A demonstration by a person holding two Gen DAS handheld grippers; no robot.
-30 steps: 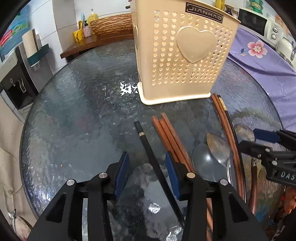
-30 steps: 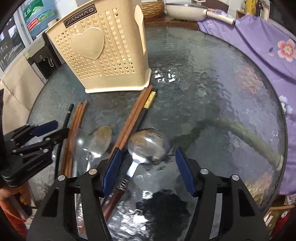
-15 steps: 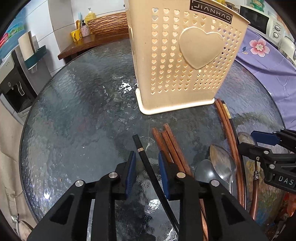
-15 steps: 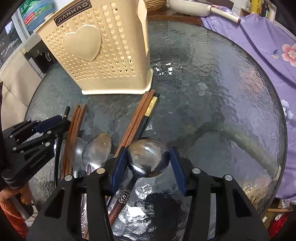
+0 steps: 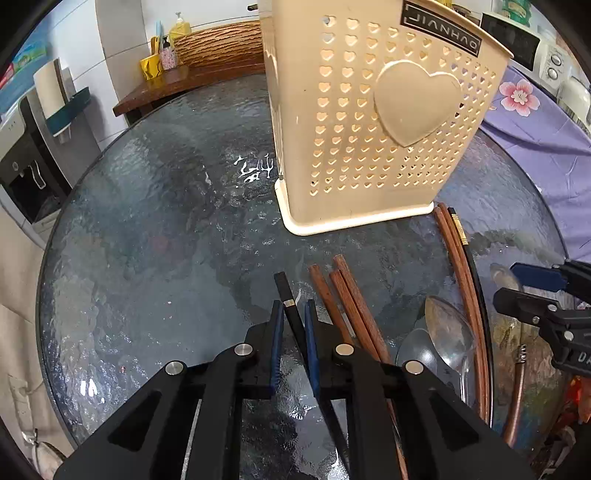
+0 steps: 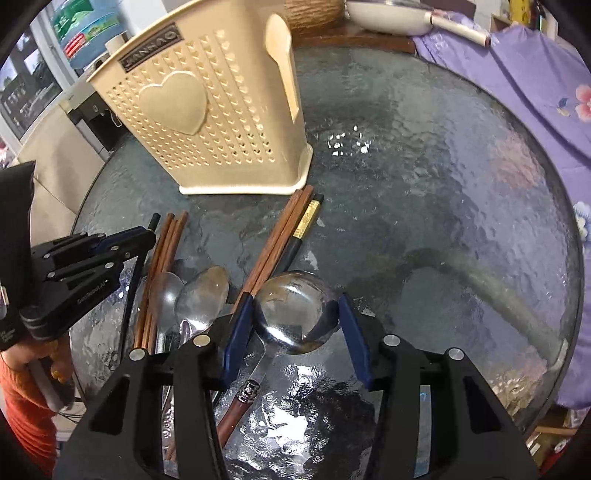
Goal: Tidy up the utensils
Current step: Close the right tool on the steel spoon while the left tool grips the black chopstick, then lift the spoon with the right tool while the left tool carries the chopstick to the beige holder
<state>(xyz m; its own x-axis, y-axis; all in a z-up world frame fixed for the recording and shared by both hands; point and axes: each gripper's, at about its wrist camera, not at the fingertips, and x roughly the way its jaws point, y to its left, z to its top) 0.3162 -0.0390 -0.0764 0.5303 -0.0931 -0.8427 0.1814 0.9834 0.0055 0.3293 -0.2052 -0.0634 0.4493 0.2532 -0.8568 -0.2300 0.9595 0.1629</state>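
On the glass table (image 5: 155, 236) before the cream holder (image 5: 369, 140), my left claw (image 5: 293, 325) has just clamped the black chopstick (image 5: 286, 291); my right claw (image 6: 295, 314) has narrowed around the big spoon (image 6: 295, 306), ready to lift.

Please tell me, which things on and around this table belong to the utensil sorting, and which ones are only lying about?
Job:
- black chopstick, pinched in left claw
- big spoon, between right claw pads
- brown chopsticks
- small spoons
- holder

Lying about:
- purple cloth
- pan
- wicker basket
- water dispenser
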